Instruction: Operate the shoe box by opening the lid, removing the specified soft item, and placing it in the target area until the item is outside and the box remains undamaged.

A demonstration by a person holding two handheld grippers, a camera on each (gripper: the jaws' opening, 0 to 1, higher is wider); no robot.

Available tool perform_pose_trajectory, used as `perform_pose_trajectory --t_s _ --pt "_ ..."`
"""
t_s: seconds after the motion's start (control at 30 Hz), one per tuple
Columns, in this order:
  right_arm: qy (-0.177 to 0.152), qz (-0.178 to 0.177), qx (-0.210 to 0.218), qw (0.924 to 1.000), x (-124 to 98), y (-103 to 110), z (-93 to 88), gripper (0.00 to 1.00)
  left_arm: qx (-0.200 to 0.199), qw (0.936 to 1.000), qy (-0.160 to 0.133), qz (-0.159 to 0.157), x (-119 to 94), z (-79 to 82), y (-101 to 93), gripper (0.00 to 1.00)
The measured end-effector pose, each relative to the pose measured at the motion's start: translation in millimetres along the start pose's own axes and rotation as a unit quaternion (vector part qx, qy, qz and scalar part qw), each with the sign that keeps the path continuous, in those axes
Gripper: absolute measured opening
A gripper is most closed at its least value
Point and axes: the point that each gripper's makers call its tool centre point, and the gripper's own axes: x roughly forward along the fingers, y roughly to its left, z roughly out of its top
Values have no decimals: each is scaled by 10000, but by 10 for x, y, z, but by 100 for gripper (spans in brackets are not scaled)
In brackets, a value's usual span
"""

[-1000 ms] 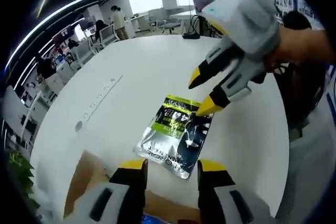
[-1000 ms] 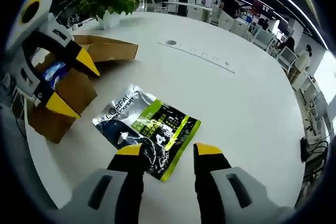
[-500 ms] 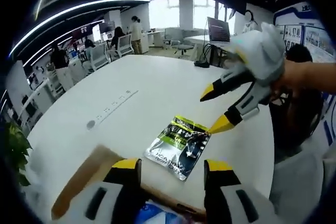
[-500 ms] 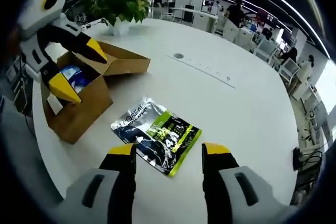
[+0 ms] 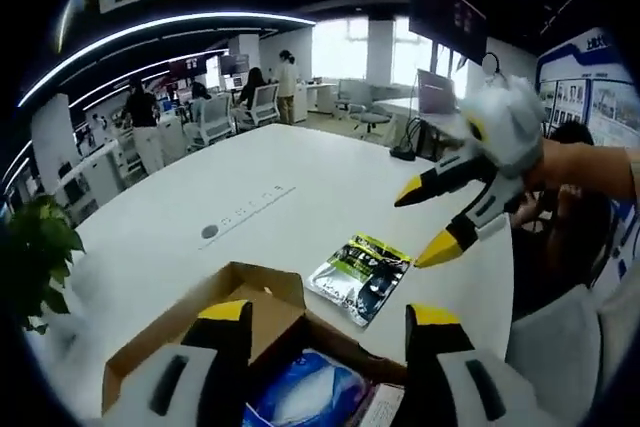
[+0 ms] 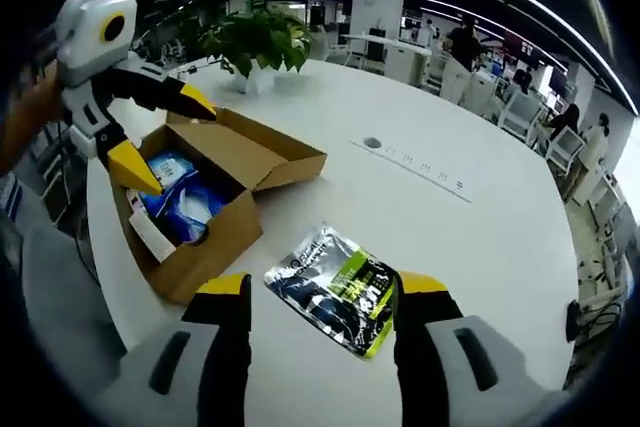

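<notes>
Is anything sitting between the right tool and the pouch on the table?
Nothing visible does. In the right gripper view the right tool is open just short of the pouch, which lies flat on the white table beside the open shoe box. The left tool is over the box, off to the side.

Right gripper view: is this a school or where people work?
Most likely an open-plan office. Behind the big white table are rows of desks with office chairs, people at them, strip lights overhead, and a potted plant.
</notes>
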Motion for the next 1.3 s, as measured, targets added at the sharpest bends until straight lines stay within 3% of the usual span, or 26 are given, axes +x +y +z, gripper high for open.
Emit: perform_pose_trajectory --t_s 0.4,0.5,0.73,1.03,1.3 --pt "-241 294 -120 9992 109 334 280 58 -317 9989 -250 219 -457 -269 227 73" --pt "-238 381 -158 9989 155 398 317 58 -440 9978 -433 249 -554 -298 292 75" --pt "-252 583 -142 9979 249 547 401 59 -554 9970 -396 362 -724 -488 401 79" --pt "-153 824 -143 9964 438 743 417 61 -736 9946 -488 544 -936 -700 552 85" --pt "-105 1006 -120 9948 626 914 400 62 -810 9933 -447 688 -1160 -999 614 91"
